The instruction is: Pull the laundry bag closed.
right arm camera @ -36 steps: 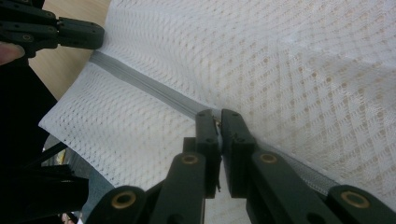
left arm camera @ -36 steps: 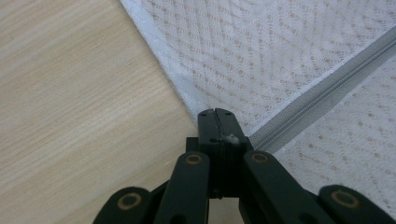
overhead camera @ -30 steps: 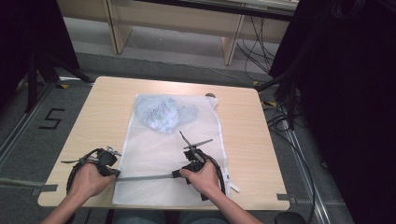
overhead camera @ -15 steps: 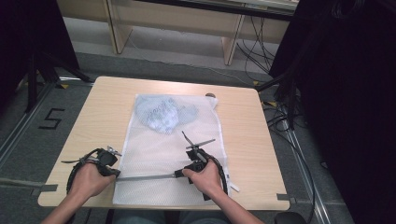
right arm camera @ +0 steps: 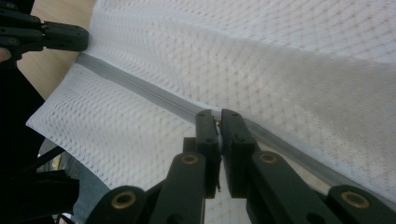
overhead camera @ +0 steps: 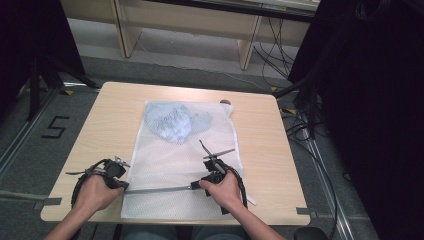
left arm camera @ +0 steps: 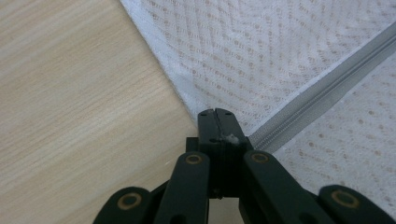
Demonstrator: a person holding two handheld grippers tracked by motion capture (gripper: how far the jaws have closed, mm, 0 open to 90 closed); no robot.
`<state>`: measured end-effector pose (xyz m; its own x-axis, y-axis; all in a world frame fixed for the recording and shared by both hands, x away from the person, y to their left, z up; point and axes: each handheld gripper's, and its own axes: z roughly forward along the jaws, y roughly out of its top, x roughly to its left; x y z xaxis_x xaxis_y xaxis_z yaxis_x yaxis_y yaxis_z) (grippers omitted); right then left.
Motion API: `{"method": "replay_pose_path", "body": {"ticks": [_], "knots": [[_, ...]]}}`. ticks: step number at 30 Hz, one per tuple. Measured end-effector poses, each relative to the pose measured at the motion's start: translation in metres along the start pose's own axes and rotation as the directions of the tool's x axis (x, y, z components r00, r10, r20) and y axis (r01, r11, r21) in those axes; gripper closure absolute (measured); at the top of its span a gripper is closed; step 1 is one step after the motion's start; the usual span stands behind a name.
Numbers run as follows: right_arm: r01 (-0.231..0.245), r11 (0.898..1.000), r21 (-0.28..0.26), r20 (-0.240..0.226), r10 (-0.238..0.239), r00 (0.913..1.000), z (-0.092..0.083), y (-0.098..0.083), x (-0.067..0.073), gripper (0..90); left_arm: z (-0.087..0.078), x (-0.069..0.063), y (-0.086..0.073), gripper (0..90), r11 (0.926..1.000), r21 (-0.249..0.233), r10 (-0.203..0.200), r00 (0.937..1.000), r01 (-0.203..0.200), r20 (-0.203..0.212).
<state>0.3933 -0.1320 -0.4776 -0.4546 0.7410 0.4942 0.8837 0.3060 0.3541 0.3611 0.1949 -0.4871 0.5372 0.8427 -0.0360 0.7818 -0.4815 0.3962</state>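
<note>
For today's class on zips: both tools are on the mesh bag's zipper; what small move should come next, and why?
Probably draw the right tool along the zipper, away from the left tool. Both are shut: the left at the zipper's end on the mesh bag edge, the right seemingly on the slider.

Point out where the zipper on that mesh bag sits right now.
In the high view the grey zipper runs across the near end of the white mesh bag, between the left tongs and the right tongs.
</note>
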Motion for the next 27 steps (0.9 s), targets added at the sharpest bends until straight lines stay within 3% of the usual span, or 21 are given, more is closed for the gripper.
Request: {"method": "replay_pose_path", "body": {"ticks": [5, 6, 7, 16, 17, 21, 27], "knots": [[0.003, 1.0, -0.003, 0.0, -0.003, 1.0, -0.0022, -0.001, -0.0027, 87.0, 0.0005, -0.0003, -0.0002, 90.0, 1.0, -0.009, 0.0, 1.0, 0.0, -0.002], [0.021, 1.0, -0.007, 0.002, -0.021, 0.9998, -0.0018, -0.0009, -0.0037, 87.0, 0.0004, -0.0003, -0.0001, 90.0, 1.0, -0.007, 0.0, 1.0, 0.0, -0.002], [0.002, 1.0, -0.002, 0.01, -0.002, 0.9999, -0.0024, -0.0012, -0.0027, 87.0, 0.0004, -0.0004, -0.0002, 90.0, 1.0, -0.007, 0.0, 1.0, 0.0, -0.002], [0.0, 1.0, -0.009, 0.009, 0.0, 1.0, -0.0055, -0.0018, -0.0055, 87.0, 0.0007, -0.0004, -0.0002, 90.0, 0.9999, -0.011, -0.001, 1.0, 0.001, -0.002], [-0.016, 1.0, -0.01, 0.009, 0.016, 0.9998, -0.0057, -0.0018, -0.0048, 87.0, 0.0005, -0.0004, 0.0, 90.0, 1.0, -0.007, -0.001, 1.0, 0.001, -0.002], [0.01, 1.0, -0.012, 0.008, -0.01, 0.9999, -0.0067, -0.0024, -0.0076, 87.0, 0.0006, -0.0005, 0.0001, 90.0, 1.0, -0.007, -0.001, 1.0, 0.001, -0.002], [-0.016, 1.0, -0.009, 0.008, 0.016, 0.9998, -0.008, -0.0027, -0.0065, 87.0, 0.0007, -0.0001, 0.0003, 90.0, 1.0, -0.004, -0.001, 1.0, 0.001, 0.003]]}}
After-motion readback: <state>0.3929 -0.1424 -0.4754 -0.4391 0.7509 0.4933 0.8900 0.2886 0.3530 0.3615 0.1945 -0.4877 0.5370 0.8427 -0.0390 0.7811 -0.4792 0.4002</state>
